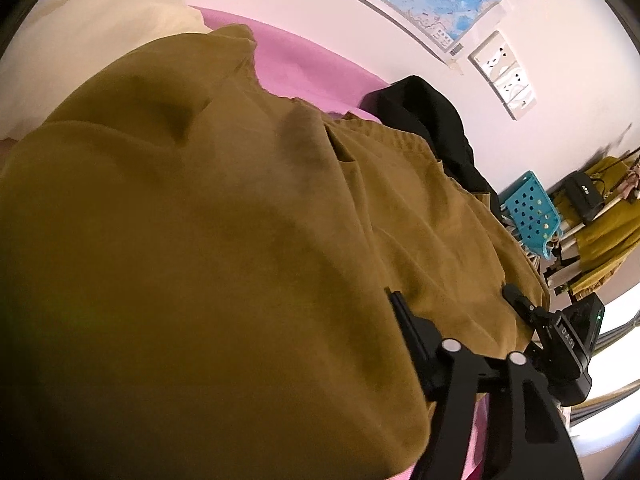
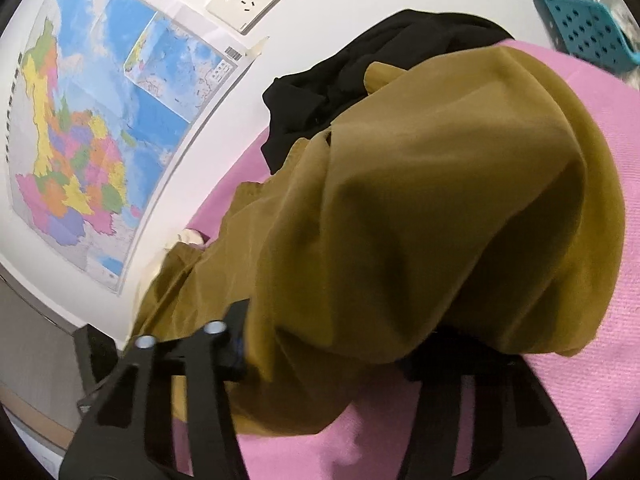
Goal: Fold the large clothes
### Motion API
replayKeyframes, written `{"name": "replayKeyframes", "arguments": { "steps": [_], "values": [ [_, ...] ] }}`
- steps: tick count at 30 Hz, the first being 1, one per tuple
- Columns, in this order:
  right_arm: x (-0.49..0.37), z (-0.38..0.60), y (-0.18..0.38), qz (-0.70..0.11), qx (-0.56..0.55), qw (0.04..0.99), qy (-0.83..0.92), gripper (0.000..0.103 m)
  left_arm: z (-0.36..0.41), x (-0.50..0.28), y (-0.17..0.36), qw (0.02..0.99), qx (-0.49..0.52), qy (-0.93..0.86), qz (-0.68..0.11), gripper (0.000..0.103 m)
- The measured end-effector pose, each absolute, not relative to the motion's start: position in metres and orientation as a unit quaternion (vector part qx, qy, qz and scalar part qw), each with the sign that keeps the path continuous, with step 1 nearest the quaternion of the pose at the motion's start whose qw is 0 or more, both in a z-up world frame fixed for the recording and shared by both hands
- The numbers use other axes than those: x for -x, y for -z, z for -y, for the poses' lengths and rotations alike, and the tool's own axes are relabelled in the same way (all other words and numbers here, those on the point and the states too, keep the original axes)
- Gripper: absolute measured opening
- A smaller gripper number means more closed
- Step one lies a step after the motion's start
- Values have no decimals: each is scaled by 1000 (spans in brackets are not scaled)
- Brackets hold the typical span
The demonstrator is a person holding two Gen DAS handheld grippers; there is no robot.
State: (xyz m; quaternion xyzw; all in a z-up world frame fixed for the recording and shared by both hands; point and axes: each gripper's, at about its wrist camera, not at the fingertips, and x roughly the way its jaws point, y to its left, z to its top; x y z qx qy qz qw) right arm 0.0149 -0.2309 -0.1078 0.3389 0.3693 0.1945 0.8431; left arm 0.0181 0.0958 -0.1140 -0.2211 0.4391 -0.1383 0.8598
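An olive-brown garment (image 1: pixel 240 220) fills most of the left wrist view, bunched over a pink bed cover (image 1: pixel 304 64). My left gripper (image 1: pixel 452 304), at the lower right of that frame, has its jaws spread with the cloth draped between them. In the right wrist view the same garment hangs over my right gripper (image 2: pixel 340 340) at lower centre; whether it pinches the cloth I cannot tell. A black garment (image 2: pixel 360 68) lies behind, below a wall map (image 2: pixel 88 120).
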Motion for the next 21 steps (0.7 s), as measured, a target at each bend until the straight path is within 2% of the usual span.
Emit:
{"name": "replayKeyframes", "arguments": {
  "steps": [2,4,7,10,13,16,17,21],
  "values": [
    [-11,231,101,-366,-338,843,-205,31,-96,-16,111,859,223,142,-438,45],
    [-4,233,93,-359,-341,841,-218,26,-96,-12,103,866,208,142,-432,36],
    [5,240,85,-361,-359,825,-245,27,-102,-3,90,867,210,159,-424,33],
    [3,243,92,-382,-361,814,-248,33,-110,-4,92,855,217,181,-435,36],
    [-2,241,104,-392,-363,810,-244,40,-112,-13,108,847,212,167,-458,48],
    [-9,237,110,-394,-373,804,-243,54,-118,-16,117,848,224,162,-453,62],
    [-11,236,112,-394,-376,803,-242,58,-119,-16,118,848,230,165,-447,63],
    [-17,227,113,-391,-362,814,-233,61,-116,-21,118,854,229,165,-436,69]
  ]
}}
